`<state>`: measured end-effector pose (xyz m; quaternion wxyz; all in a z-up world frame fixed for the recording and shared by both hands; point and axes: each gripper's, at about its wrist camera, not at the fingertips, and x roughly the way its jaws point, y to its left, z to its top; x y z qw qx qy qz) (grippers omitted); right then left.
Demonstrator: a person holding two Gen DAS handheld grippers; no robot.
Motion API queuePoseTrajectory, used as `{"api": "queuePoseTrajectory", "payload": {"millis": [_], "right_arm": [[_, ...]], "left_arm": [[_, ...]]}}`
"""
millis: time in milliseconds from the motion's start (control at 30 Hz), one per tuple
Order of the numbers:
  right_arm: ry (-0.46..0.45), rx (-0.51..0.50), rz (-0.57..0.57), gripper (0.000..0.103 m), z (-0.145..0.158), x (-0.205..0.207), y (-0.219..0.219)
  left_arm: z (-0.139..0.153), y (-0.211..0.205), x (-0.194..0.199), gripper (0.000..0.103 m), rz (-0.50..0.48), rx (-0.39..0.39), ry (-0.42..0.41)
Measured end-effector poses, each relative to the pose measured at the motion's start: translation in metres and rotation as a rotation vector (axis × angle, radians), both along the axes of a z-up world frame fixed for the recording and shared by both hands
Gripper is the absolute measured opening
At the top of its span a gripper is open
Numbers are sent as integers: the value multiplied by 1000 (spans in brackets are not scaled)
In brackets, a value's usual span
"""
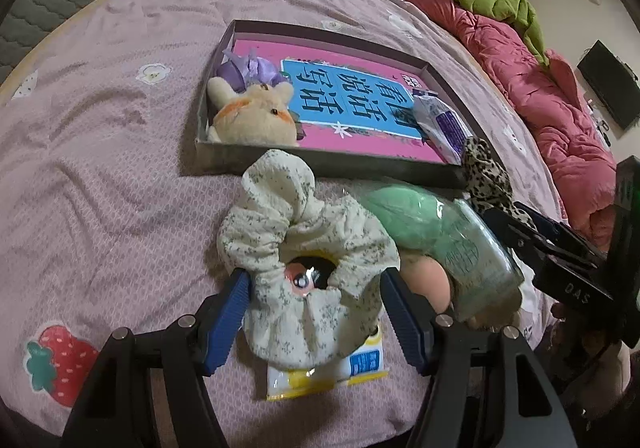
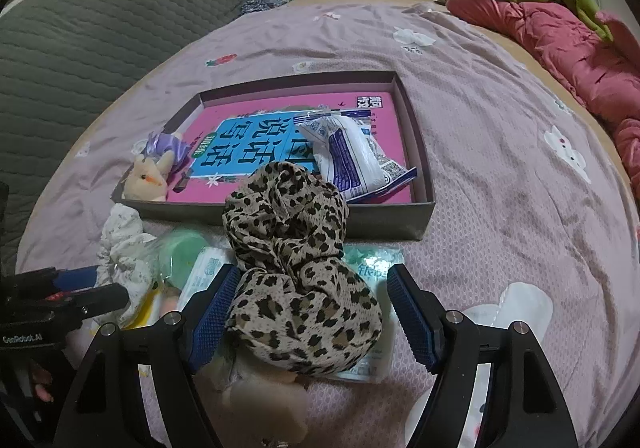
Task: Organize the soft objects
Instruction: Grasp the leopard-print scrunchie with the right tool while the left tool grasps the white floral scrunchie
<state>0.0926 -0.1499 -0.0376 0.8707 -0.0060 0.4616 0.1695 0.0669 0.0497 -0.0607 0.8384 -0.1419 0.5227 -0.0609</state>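
A cream floral scrunchie (image 1: 304, 232) lies on a pile of packets on the bed, and my left gripper (image 1: 316, 312) stands open astride it, blue pads close on both sides. A leopard-print scrunchie (image 2: 296, 248) sits between the open jaws of my right gripper (image 2: 312, 312); the left pad brushes the cloth and the right pad is apart from it. Behind both stands a shallow grey box (image 1: 320, 164) holding a pink book, a beige plush toy (image 1: 256, 120), a purple bow (image 1: 248, 70) and a white-blue tissue packet (image 2: 352, 156).
Green tissue packs (image 1: 452, 244), a yellow packet (image 1: 328, 372) and a beige soft lump (image 2: 268, 400) lie under the scrunchies. A pink quilt (image 2: 560, 44) with a green garment lies along the right. A grey quilted cushion (image 2: 100, 20) rises on the left.
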Motion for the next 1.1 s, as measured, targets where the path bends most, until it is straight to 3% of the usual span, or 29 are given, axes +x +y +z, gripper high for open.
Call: {"api": "queuePoseTrajectory", "payload": {"millis": [300,567,733,867,1000,1100], "right_arm": [[6,12,-1,77,-5,11,0],[-15,12,22,37,-1,12,2],[-30,29,18,28,3,10,-1],[-33,46,4,27,7,7,-7],[-37,64,-1,27,13,4,-10],[-39,70,4,27,16,2,-10]], "left_arm": [[-5,-11,12,67,-13,69,5],[-8,-10,18,67,-1,69,18],[-11,-5,26,67,16,46,30],[-11,0,30,66,32,25,23],[-11,7,31,58,53,-20,13],[-10,14,31,44,69,-46,5]]}}
